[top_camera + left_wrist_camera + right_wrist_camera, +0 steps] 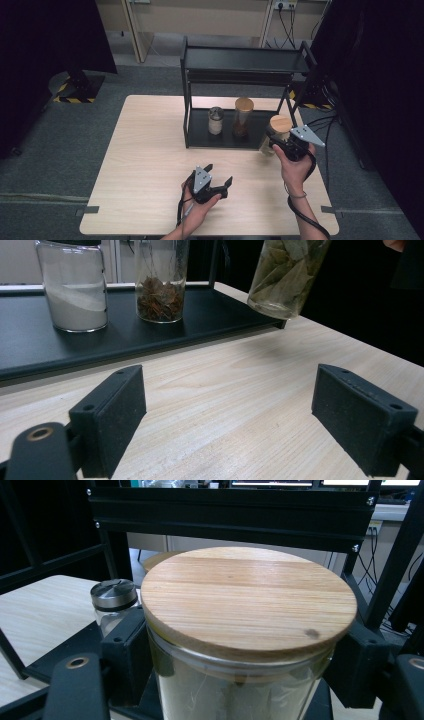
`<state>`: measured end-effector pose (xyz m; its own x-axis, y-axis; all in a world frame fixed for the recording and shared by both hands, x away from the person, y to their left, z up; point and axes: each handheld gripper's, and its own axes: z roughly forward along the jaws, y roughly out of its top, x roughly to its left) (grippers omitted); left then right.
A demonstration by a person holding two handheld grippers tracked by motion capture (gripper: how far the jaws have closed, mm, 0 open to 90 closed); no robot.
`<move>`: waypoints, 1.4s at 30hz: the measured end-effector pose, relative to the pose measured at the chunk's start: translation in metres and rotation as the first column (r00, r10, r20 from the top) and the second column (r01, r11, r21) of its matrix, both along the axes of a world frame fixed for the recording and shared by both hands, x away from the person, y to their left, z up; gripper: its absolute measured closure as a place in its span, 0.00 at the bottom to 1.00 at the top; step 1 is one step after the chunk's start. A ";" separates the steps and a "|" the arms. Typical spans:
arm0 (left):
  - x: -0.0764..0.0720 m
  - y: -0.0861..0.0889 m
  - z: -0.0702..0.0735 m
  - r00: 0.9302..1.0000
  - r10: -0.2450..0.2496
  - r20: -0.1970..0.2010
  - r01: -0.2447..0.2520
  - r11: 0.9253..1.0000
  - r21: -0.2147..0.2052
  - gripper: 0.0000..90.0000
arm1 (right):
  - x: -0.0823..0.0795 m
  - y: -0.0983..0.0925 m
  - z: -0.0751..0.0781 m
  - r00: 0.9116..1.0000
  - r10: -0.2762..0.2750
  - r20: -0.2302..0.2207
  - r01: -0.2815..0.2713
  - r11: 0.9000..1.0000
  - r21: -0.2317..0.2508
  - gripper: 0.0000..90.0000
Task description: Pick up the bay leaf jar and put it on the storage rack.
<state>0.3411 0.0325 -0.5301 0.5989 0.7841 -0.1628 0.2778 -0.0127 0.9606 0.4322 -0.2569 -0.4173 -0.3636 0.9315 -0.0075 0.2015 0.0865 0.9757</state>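
The right gripper (278, 143) is clamped on the glass body of a jar of bay leaves (273, 136), just under its wooden lid (248, 600), holding it off the desk (150, 150) beside the rack's lower shelf (200, 135). The jar tilts, long axis leaning, lid uppermost (base toward the shelf edge). Best to level it before setting it beside the spice jar (243, 117). The left gripper (219, 181) rests wide open, nearer the person.

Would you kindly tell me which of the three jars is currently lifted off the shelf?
The leaf-filled jar with the wooden lid, gripped by the right gripper; the other two stand on the shelf.
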 end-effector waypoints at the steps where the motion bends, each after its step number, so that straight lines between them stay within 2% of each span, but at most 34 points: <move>1: 0.000 0.000 0.000 1.000 0.000 0.000 0.000 1.000 0.000 0.15 | 0.001 0.001 0.000 1.000 -0.001 -0.001 0.001 1.000 0.002 0.28; 17: 0.000 0.000 0.000 1.000 -0.001 0.001 0.001 1.000 0.000 0.15 | 0.023 0.010 0.000 1.000 -0.020 -0.012 0.020 1.000 0.005 0.28; 42: 0.000 0.000 0.000 1.000 -0.001 0.003 0.001 1.000 -0.002 0.15 | 0.046 0.013 0.004 0.998 -0.049 -0.025 0.049 0.999 0.007 0.28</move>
